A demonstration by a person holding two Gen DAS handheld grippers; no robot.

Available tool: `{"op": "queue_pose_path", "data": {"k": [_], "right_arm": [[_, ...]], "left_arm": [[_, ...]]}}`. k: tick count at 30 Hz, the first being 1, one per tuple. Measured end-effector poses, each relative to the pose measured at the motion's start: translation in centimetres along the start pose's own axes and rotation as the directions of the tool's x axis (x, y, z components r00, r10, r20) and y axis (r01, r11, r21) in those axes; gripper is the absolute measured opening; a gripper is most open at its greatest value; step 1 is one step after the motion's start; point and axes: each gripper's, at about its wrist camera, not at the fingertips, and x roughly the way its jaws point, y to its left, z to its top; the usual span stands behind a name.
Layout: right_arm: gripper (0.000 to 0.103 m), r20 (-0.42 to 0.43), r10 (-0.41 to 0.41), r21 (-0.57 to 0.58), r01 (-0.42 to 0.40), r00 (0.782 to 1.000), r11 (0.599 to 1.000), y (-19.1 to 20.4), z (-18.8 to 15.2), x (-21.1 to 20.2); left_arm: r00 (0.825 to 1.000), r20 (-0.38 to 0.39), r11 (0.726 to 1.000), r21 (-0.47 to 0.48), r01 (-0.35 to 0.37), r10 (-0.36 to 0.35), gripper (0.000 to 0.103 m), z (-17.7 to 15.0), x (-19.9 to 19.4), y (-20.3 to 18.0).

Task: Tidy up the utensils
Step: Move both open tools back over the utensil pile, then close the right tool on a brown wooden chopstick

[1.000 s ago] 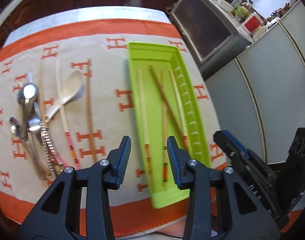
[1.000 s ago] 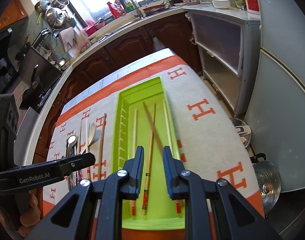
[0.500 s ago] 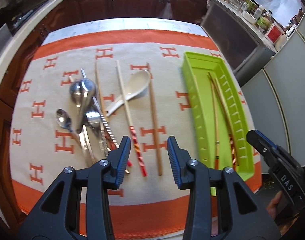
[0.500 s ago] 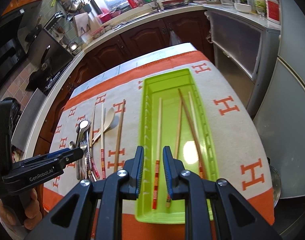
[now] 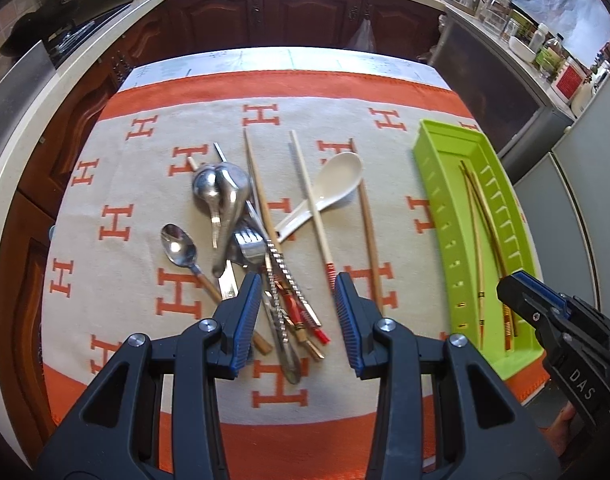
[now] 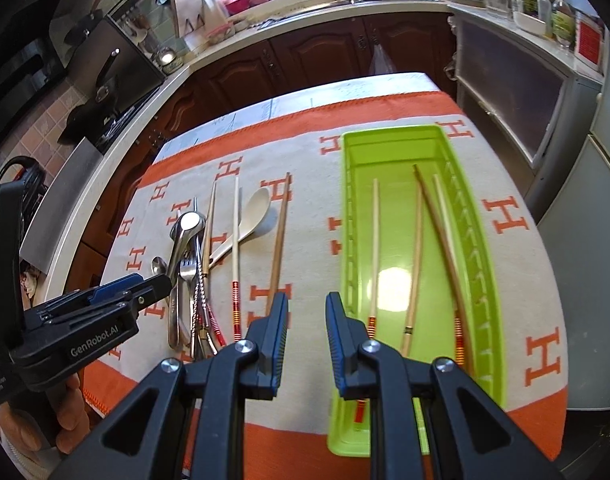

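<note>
My left gripper (image 5: 297, 308) hangs over the heap of loose utensils (image 5: 241, 240) on the H-patterned cloth (image 5: 117, 184) — jaws partly apart, gripping nothing, the chopstick ends and metal handles showing in the gap below. My right gripper (image 6: 305, 328) sits narrower, also empty, above bare cloth just left of the green tray (image 6: 347, 216), where four chopsticks (image 6: 415, 256) already lie. The white ceramic spoon (image 5: 329, 188) rests among the loose chopsticks.

left tongs (image 5: 299, 312): black, blue ribbed pads, silver screws | right tongs (image 6: 305, 332): same, "DAS" lettering
</note>
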Motion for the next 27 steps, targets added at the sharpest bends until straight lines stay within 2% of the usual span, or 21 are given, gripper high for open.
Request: {"op": "queue_pose_path", "data": {"k": [17, 27], "right_arm": [[0.019, -0.148, 0.009, -0.05, -0.016, 0.989, 0.999, 3.7, 2.2, 7.3], [0.019, -0.208, -0.109, -0.104, 0.089, 0.972, 0.991, 4.3, 2.5, 12.4]], "left_arm": [[0.999, -0.035, 0.998, -0.062, -0.024, 0.022, 0.035, -0.2, 3.4, 4.6], [1.0, -0.028, 0.998, -0.067, -0.009, 0.007, 0.035, -0.1, 4.0, 5.5]]}}
